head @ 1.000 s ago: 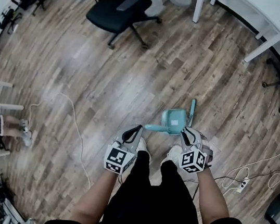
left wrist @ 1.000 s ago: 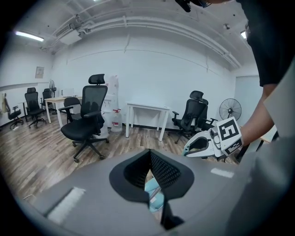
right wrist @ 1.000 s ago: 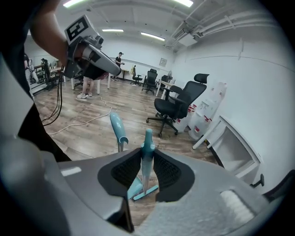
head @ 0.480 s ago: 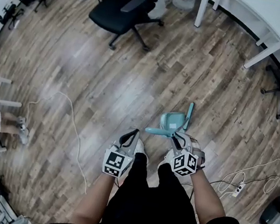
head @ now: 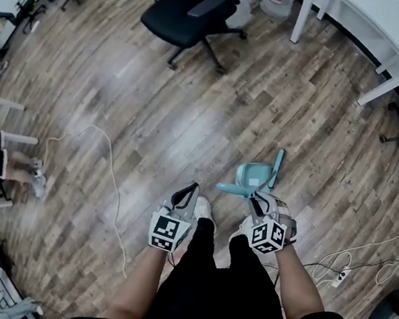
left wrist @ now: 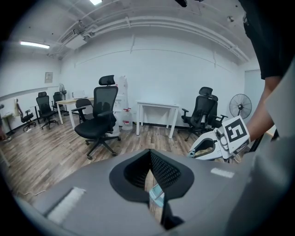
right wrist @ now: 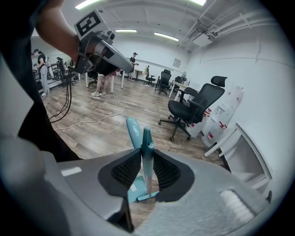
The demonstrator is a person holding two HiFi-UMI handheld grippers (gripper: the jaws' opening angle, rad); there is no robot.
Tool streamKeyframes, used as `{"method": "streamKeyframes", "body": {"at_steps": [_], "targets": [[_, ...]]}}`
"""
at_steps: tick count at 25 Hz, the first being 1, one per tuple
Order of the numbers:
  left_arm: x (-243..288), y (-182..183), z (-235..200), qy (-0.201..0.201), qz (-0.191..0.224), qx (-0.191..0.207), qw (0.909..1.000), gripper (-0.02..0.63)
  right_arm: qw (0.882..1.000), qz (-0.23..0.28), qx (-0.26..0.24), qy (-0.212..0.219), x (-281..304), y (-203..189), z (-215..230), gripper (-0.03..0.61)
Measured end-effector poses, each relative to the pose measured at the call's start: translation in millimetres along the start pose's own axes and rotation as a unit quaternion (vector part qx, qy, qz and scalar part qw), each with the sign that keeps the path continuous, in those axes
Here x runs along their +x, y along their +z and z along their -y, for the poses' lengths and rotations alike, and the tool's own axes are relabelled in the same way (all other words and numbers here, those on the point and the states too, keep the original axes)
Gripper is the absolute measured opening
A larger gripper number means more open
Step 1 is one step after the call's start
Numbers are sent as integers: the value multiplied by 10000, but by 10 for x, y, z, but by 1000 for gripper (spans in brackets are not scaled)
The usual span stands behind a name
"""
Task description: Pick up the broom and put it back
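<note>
Broom point(head: 254, 176) held off the wooden floor point(head: 155, 110) by the right gripper point(head: 258, 199).

Teal and short-handled, the broom hangs just ahead of and below that gripper, whose jaws are clamped on its slim handle. The handle runs up between the pads, close to upright, with the head toward the floor. A second teal handle juts out beside it, and I cannot tell whether that is a clipped-on dustpan. The left gripper point(head: 192, 189) sits just beside it at the left, jaws together on nothing, so the right hand alone bears the load. Ahead, bare floor stretches to a black office chair point(head: 200, 12) and the legs of a white table point(head: 386, 27). A white cable point(head: 110, 178) trails at the left and a power strip point(head: 343, 274) lies at the right. No storage spot shows itself.
</note>
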State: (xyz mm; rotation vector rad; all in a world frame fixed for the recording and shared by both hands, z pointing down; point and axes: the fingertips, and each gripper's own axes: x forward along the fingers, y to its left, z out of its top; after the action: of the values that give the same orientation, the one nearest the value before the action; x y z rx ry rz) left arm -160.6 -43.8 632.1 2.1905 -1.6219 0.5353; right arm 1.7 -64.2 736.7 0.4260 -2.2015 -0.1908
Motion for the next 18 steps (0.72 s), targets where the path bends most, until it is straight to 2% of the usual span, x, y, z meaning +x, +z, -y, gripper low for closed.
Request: {"method": "streamKeyframes", "body": {"at_steps": [5, 9, 11, 14, 18], "targets": [[-29, -43, -68, 81, -6, -106, 9999, 18, 9999, 22, -91, -44, 25, -1, -44, 91], [-8, -68, 23, -15, -12, -128, 9999, 18, 10000, 22, -65, -47, 49, -1, -46, 94], [-1, -75, 60, -64, -19, -146, 9999, 18, 10000, 6, -37, -19, 65, 5, -48, 130], [13, -99, 110, -113, -23, -178, 9998, 18, 10000, 8, 13, -45, 74, -4, -42, 143], [25, -93, 122, -144, -24, -185, 9997, 18, 10000, 12, 70, -36, 56, -9, -33, 198]]}}
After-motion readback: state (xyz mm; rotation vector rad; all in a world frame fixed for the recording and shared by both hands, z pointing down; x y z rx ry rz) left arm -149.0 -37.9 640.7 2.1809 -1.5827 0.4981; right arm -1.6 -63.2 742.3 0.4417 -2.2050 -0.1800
